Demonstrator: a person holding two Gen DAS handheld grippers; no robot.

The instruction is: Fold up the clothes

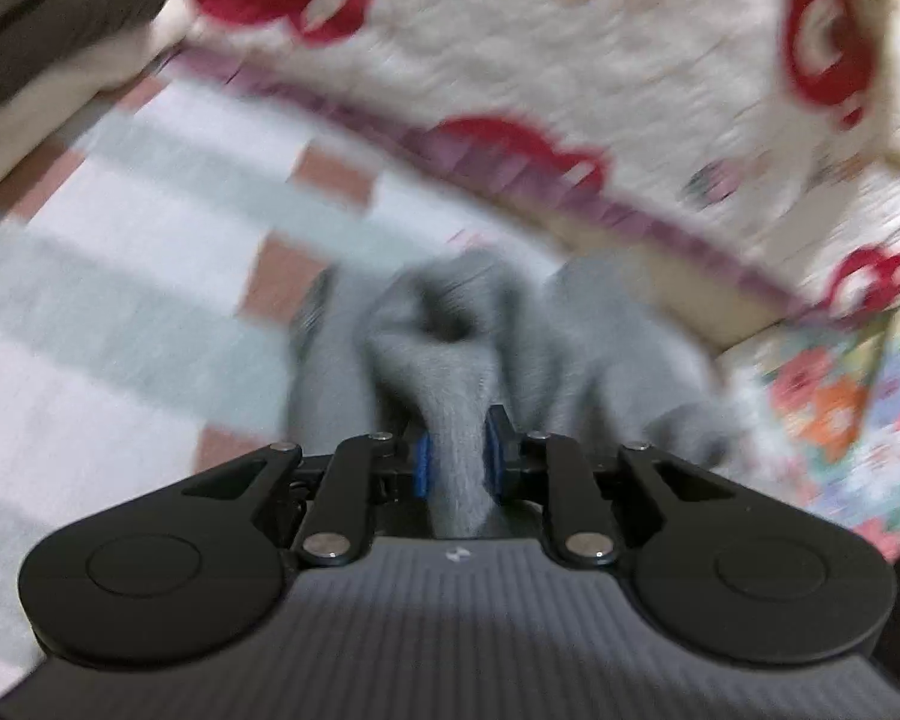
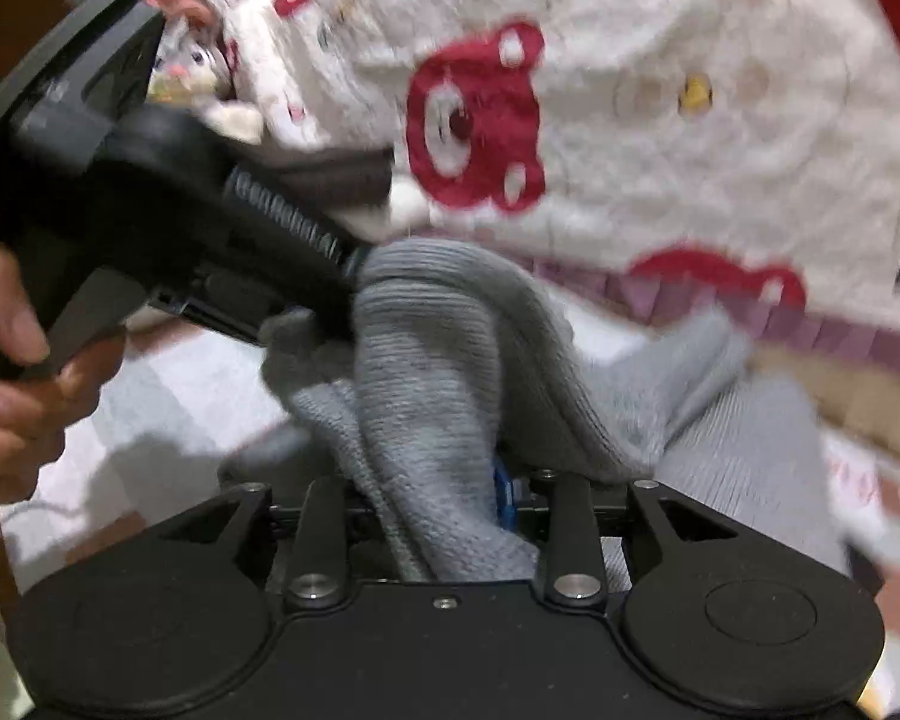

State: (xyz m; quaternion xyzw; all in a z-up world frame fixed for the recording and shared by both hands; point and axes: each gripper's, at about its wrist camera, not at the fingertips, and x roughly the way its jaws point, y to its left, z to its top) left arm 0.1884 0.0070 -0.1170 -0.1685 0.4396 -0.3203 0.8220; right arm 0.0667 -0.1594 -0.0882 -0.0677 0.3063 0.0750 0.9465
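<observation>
Both views are smeared with motion blur, so edges are hard to read. At the left of the right wrist view my left hand (image 2: pixel 12 372) is cut off by the frame, and the left gripper (image 1: pixel 456 459) it holds has its blue pads clamped on a bunched fold of the grey knitted garment (image 1: pixel 450 372). My right gripper (image 2: pixel 450 498) pinches the same garment, which drapes over and hides one finger. Behind lies a white blanket with red bears (image 2: pixel 630 120); under it, a pale striped sheet (image 1: pixel 120 276).
</observation>
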